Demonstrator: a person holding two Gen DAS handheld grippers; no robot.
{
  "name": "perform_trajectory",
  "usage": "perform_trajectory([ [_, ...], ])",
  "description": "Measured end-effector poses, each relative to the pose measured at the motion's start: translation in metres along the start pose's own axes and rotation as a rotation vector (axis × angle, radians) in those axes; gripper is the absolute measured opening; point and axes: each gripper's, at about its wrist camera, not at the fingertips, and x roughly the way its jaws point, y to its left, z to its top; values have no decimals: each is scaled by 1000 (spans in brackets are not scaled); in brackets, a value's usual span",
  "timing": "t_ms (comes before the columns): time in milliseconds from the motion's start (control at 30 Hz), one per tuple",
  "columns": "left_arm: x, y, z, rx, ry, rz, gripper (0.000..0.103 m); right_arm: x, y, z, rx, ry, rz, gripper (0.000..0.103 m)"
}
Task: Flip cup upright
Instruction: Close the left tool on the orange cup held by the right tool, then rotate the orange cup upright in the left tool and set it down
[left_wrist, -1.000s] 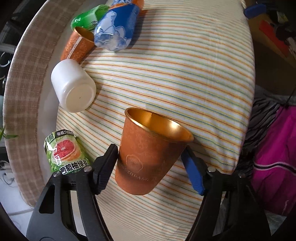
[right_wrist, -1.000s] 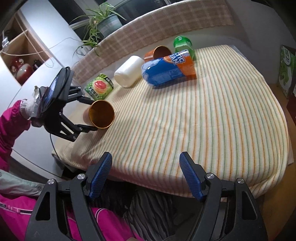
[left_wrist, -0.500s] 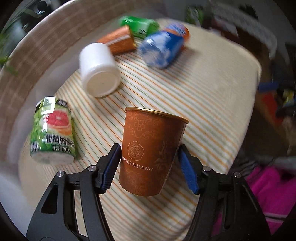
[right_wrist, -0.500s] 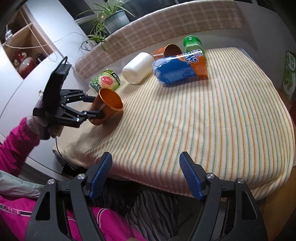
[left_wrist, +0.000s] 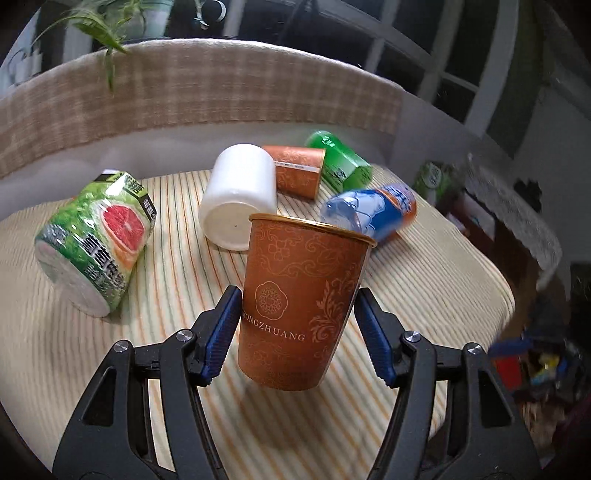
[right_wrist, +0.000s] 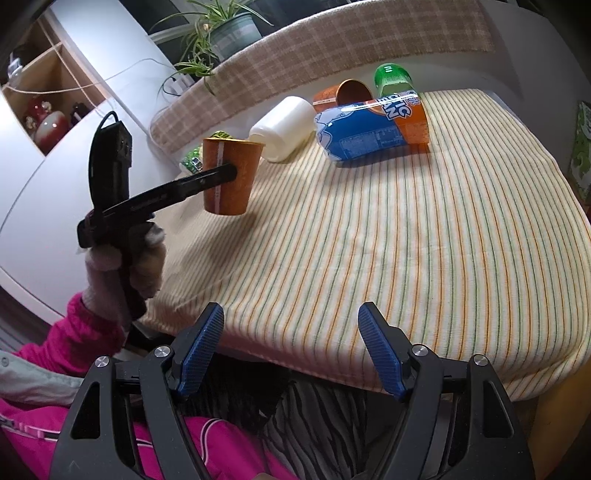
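The left gripper (left_wrist: 298, 332) clasps the orange cup (left_wrist: 301, 314) between its two blue pads, mouth up and nearly upright, leaning a little to one side. In the right wrist view the cup (right_wrist: 229, 176) hangs just above the striped cloth (right_wrist: 406, 229), not touching it (a thin gap and a shadow show under its base). Just beyond the left gripper's fingers lies a white cup (left_wrist: 240, 195) on its side, its base turned toward the camera. Off to the gripper's left lies a green can with a grapefruit picture (left_wrist: 96, 240), also tipped over. Ahead and to its right lies a blue and orange bag (left_wrist: 369, 212), and farther back a second orange cup (left_wrist: 297, 170) on its side beside a green bottle (left_wrist: 338, 160). Farthest off runs a checked cushion edge (left_wrist: 184, 96).

The right gripper (right_wrist: 290, 349) hovers at the near edge of the cloth, jaws spread wide with nothing between them, well apart from the cup.
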Motion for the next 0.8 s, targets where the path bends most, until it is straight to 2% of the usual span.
perform_trajectory([
  [100,10,2,0,-30,-5,15,65,0,-3,0,20,-2,3,75],
  [467,6,0,-6,-5,6,47,65,-3,-4,2,42,-28,3,75],
  [800,-2,4,-14,-11,8,47,64,-2,15,9,-2,-103,-111,75],
])
